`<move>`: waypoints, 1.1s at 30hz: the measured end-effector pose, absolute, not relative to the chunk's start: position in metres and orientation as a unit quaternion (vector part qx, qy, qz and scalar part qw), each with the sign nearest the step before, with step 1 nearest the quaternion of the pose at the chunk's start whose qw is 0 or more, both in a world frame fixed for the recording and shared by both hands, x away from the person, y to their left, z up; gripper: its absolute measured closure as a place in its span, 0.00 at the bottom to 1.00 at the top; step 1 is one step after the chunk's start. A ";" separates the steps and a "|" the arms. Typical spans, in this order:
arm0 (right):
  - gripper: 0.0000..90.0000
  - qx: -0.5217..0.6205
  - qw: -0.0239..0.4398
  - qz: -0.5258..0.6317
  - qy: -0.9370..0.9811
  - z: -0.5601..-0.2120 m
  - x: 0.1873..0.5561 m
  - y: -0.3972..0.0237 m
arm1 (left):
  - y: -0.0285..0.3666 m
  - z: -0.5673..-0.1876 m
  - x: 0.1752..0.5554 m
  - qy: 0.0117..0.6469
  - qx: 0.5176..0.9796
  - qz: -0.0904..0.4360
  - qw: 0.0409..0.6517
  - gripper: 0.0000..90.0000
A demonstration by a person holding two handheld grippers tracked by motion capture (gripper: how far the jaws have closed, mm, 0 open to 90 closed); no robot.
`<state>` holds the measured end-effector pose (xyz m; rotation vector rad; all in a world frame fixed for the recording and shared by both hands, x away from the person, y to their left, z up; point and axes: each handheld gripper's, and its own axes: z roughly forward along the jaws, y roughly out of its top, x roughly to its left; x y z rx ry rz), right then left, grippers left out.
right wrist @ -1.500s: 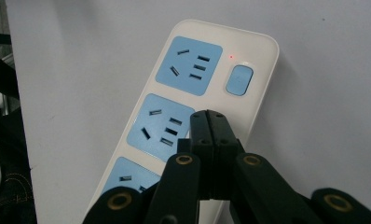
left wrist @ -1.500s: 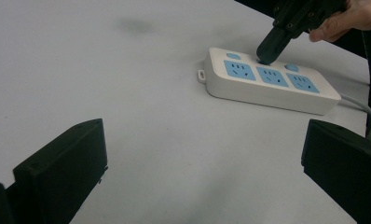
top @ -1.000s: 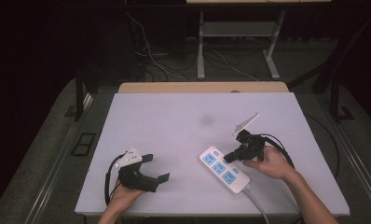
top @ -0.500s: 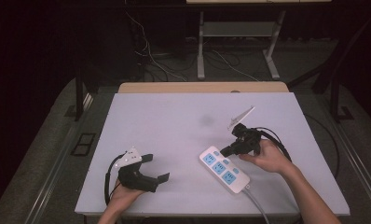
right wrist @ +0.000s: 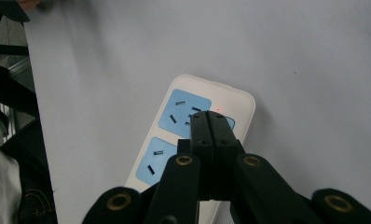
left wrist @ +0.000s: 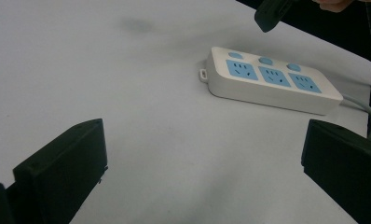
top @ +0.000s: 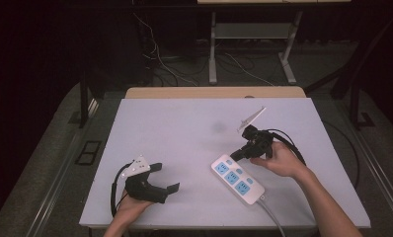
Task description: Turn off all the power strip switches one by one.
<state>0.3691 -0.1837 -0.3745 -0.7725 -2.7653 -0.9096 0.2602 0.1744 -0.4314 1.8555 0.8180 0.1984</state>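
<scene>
1 power strip [right wrist: 193, 135] lies just beneath the closed right gripper [right wrist: 213, 116].

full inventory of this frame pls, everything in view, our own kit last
power strip: 1, white with three blue sockets, right-centre of the table, near front edge
strip cable: 1, grey-white, runs off the front edge
table: 1, pale grey top, wood strip along the far edge
floor cables: several, light and dark, behind the table
left gripper: 1, black, jaws wide open, front-left of the table
right gripper: 1, black, jaws shut, tip just above the strip's far end
</scene>
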 end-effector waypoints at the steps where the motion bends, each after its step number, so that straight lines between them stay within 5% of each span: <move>1: 1.00 -0.255 0.065 -0.301 -0.916 -0.375 0.370 -0.183 | 0.175 -0.431 0.260 0.342 0.775 0.083 0.525 0.00; 33: 1.00 -0.251 0.072 -0.273 -0.926 -0.400 0.387 -0.164 | 0.176 -0.431 0.260 0.344 0.774 0.084 0.525 0.00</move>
